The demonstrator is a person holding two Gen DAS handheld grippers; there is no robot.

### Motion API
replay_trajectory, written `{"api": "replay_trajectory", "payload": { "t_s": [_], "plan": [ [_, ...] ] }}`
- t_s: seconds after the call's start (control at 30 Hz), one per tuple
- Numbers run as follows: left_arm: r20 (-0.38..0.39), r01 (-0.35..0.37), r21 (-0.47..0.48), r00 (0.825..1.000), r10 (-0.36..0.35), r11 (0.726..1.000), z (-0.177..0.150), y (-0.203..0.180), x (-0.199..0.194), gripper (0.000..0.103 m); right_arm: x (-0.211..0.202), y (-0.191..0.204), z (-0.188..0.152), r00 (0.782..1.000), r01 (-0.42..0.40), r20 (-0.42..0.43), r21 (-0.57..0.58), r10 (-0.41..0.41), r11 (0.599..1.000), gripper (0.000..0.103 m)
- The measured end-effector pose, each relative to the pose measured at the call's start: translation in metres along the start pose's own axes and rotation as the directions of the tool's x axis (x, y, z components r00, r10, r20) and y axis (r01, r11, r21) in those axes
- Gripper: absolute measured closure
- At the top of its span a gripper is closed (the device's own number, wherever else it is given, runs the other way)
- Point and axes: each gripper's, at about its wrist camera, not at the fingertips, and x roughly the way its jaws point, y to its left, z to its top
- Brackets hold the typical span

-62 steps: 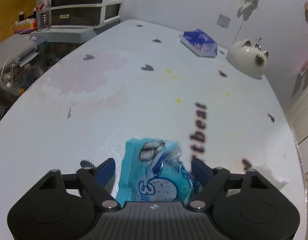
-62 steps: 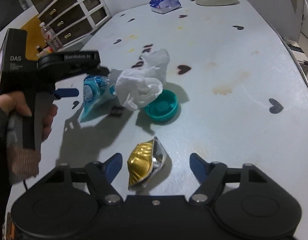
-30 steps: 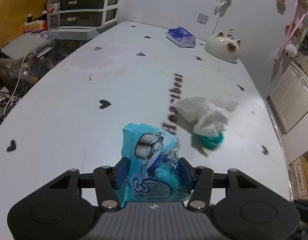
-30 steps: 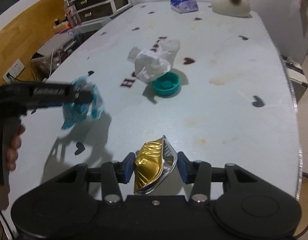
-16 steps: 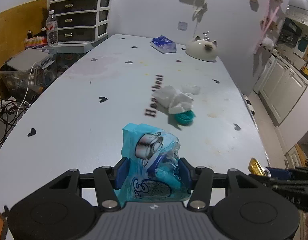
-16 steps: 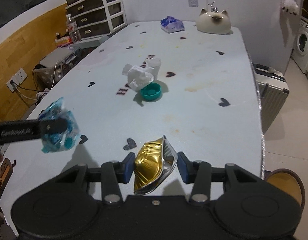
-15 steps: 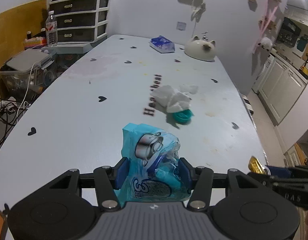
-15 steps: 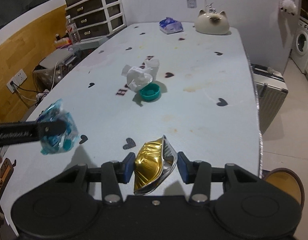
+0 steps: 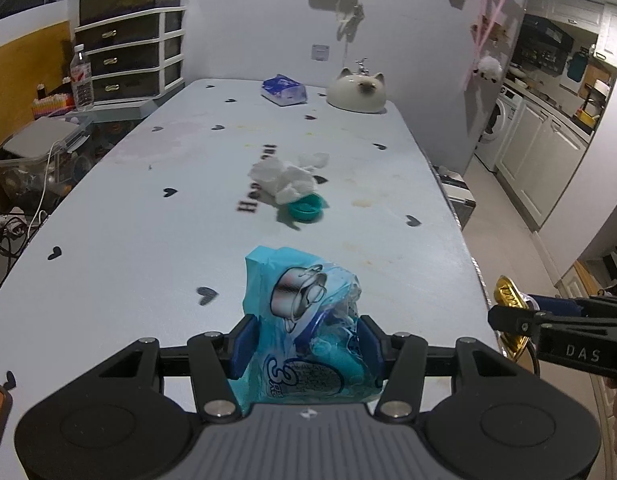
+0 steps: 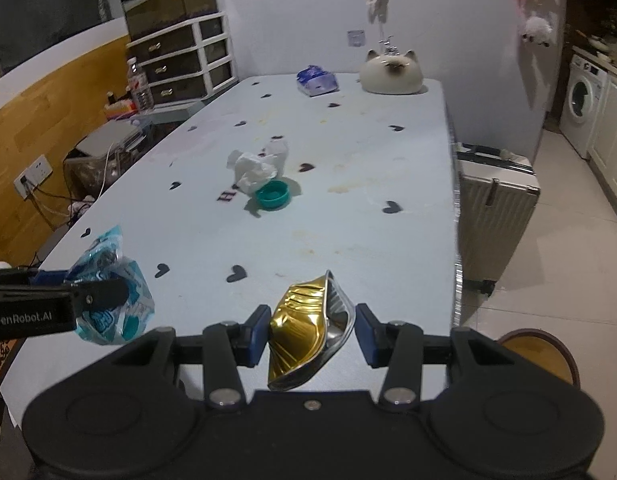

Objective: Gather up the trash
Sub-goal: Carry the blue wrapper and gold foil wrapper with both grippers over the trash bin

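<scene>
Your left gripper [image 9: 304,344] has its fingers [image 9: 242,342] about half closed and clamped on a crumpled blue plastic wrapper [image 9: 304,320], one pad pressing each side; the wrapper sticks out past the fingertips and hangs clear above the bench [image 9: 148,220]. Your right gripper [image 10: 311,334] has its fingers [image 10: 255,334] pulled in tight on a crushed gold can [image 10: 308,328], which sits tilted between the pads with its silver rim toward the right finger. In the left wrist view that gold can shows off to the right of the left fingers, beyond the bench's edge; in the right wrist view the blue wrapper shows off to the left of the right fingers, above the near left corner of the bench.

Well ahead of both pairs of fingers, near the middle of the bench, a crumpled white tissue [image 10: 254,168] lies touching a teal bottle cap [image 10: 273,196], the cap on the side nearer you. Far beyond the fingertips, at the far end of the bench, a blue tissue pack [image 9: 284,90] sits beside a white cat-shaped ornament [image 9: 358,90]. Right of the right fingers, off the bench, a pale suitcase [image 10: 494,204] stands on the tiled floor, and a round brown-rimmed bin [image 10: 542,354] shows just past the right finger's arm, low down
</scene>
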Motion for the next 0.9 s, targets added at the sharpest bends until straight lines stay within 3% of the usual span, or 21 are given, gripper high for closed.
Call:
{"api": "replay_trajectory", "payload": {
  "t_s": [0.27,0.5,0.9],
  "plan": [
    [0.023,-0.019,-0.004,1.0,0.019,1.0,-0.004,-0.053,-0.005,0.048,-0.024,-0.055,-0.009,1.0,0.004,0.018,0.01,-0.004,1.0,0.056],
    [0.007,-0.021,-0.01,1.0,0.022,1.0,-0.003,-0.125,0.011,0.048,-0.038,-0.123,-0.009,1.0,-0.012,0.024,-0.003,0.012,1.0,0.056],
    [-0.05,0.05,0.001,0.998,-0.05,0.999,-0.001,-0.264,0.092,0.048,-0.017,-0.275,-0.017,1.0,0.006,-0.012,0.018,-0.006,1.0,0.056]
  ]
}}
